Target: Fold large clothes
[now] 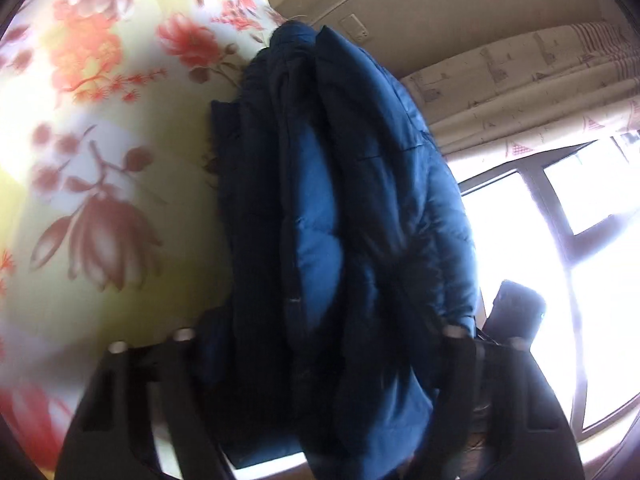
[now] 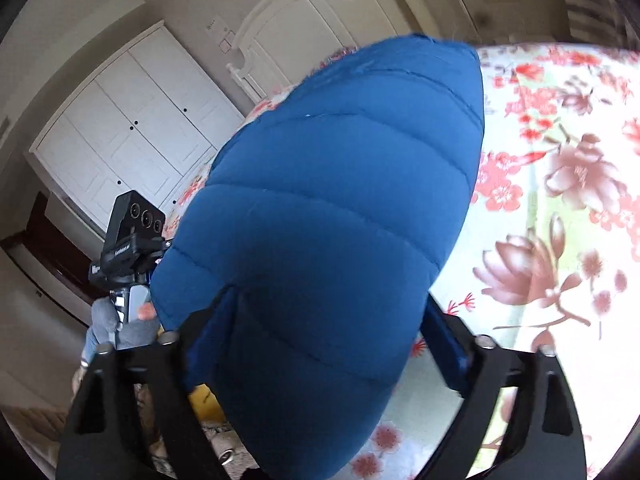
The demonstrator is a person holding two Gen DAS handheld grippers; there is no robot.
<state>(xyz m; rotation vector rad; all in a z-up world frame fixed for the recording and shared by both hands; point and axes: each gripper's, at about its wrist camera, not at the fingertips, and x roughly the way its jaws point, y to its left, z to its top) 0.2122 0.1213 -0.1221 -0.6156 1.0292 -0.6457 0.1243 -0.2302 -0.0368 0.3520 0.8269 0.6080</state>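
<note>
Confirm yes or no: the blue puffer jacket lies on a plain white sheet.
No. The blue puffer jacket lies on a floral bedsheet printed with red and brown flowers.

We see a floral bedsheet, a white wardrobe, a white headboard, a patterned curtain and a bright window.

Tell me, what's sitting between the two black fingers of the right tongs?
A blue puffer jacket fills the gap between them, lying over the floral bedsheet, as the right wrist view shows.
</note>
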